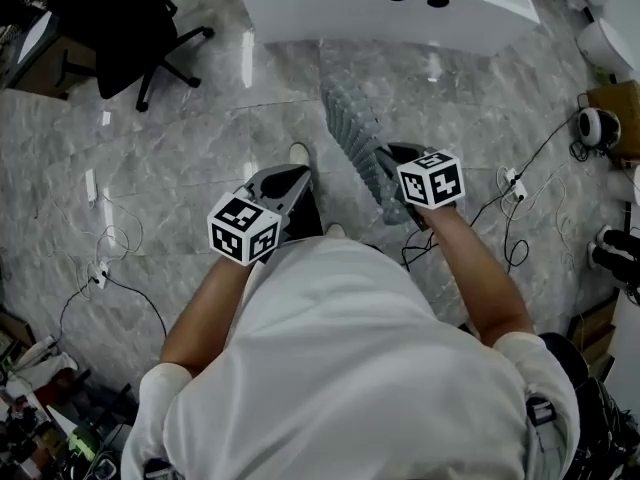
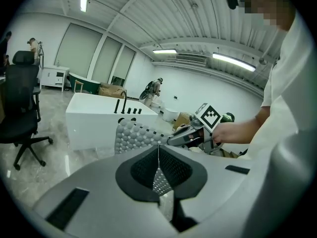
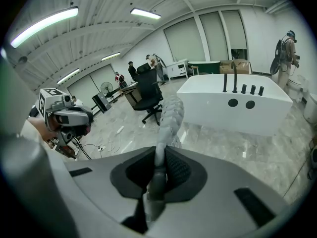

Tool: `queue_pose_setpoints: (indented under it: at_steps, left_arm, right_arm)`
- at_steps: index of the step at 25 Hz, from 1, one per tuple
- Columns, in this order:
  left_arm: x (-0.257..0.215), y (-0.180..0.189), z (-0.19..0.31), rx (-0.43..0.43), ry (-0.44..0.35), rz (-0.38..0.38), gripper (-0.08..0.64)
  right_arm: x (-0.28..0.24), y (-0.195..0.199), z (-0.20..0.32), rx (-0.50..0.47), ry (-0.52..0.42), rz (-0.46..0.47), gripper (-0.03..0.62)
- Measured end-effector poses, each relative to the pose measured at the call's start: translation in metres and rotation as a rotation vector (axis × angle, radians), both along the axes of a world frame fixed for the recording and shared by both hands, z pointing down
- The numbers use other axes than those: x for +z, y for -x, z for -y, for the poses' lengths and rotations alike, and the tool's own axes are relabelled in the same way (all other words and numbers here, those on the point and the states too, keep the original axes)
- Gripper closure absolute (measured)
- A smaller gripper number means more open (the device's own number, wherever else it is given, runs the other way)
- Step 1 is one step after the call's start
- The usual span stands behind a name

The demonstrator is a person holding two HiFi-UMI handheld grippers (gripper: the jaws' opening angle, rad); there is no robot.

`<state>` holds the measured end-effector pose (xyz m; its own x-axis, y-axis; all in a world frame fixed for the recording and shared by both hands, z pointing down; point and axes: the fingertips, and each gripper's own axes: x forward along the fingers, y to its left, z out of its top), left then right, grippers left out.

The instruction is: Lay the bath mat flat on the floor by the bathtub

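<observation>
The grey bumpy bath mat (image 1: 355, 133) hangs on edge above the marble floor, a short way in front of the white bathtub (image 1: 330, 8). My right gripper (image 1: 392, 153) is shut on its near end; in the right gripper view the mat (image 3: 169, 117) rises straight out of the closed jaws of that gripper (image 3: 157, 170). My left gripper (image 1: 295, 173) sits just left of it. In the left gripper view a thin perforated edge of the mat (image 2: 133, 135) is pinched between the jaws of the left gripper (image 2: 159, 157), and the mat stretches across to the right gripper (image 2: 195, 135).
A black office chair (image 1: 130, 28) stands at the far left. Cables and a power strip (image 1: 100, 273) lie on the floor at left, more cables (image 1: 512, 213) at right. Boxes and gear (image 1: 610, 118) line the right edge. People stand far off in the room (image 3: 287, 48).
</observation>
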<state>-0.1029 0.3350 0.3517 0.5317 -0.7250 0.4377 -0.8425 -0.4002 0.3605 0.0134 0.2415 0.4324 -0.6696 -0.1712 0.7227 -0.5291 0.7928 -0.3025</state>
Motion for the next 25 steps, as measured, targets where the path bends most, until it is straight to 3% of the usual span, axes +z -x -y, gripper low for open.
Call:
queue_pose_setpoints:
  at_steps: [13,25]
  left_arm:
    - [0.007,0.089,0.198,0.189,0.025,-0.042,0.54]
    - [0.041,0.149,0.273,0.184,0.054,-0.084,0.54]
  right_arm:
    - [0.011,0.085,0.18,0.241,0.019,-0.002,0.541]
    - [0.051,0.18,0.313,0.328,0.04,0.028,0.541]
